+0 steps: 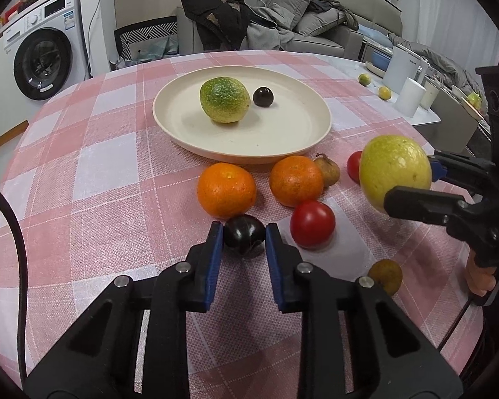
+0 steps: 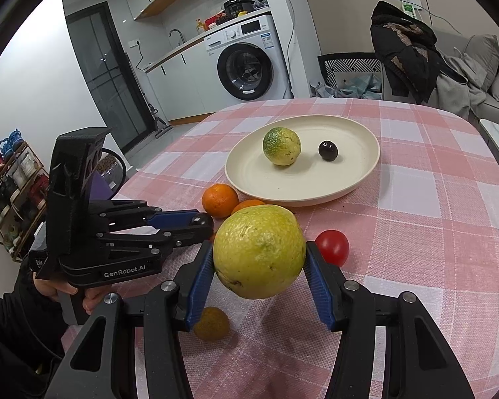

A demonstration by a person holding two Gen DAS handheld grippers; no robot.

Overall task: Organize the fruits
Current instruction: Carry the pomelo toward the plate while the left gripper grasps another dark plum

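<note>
From the left wrist, the left hand-held gripper [image 1: 244,234] has its ribbed blue pads pressed on either side of a small, glossy, near-black round plum [image 1: 244,235] that sits on the tabletop [image 1: 83,179], which is covered in a woven pink-and-white checked cloth. Just beyond lie 2 dimpled oranges [image 1: 227,189], a smooth red tomato [image 1: 312,222] and a dull brown, wrinkled fruit [image 1: 328,169]. A shallow, round cream plate [image 1: 282,139] carries a mottled green-yellow citrus [image 1: 224,99] and a second dark plum [image 1: 262,96], set apart. To the right, the right hand-held gripper [image 1: 412,183] clamps a large yellow-green citrus [image 1: 394,171]. From the right wrist, that large citrus [image 2: 259,251], pitted and slightly blotched, is held clear of the cloth between the blue pads of the right hand-held gripper [image 2: 259,259]. The black plastic left hand-held gripper [image 2: 201,224] lies low beside the oranges [image 2: 220,200], closed on the dark plum [image 2: 203,220].
</note>
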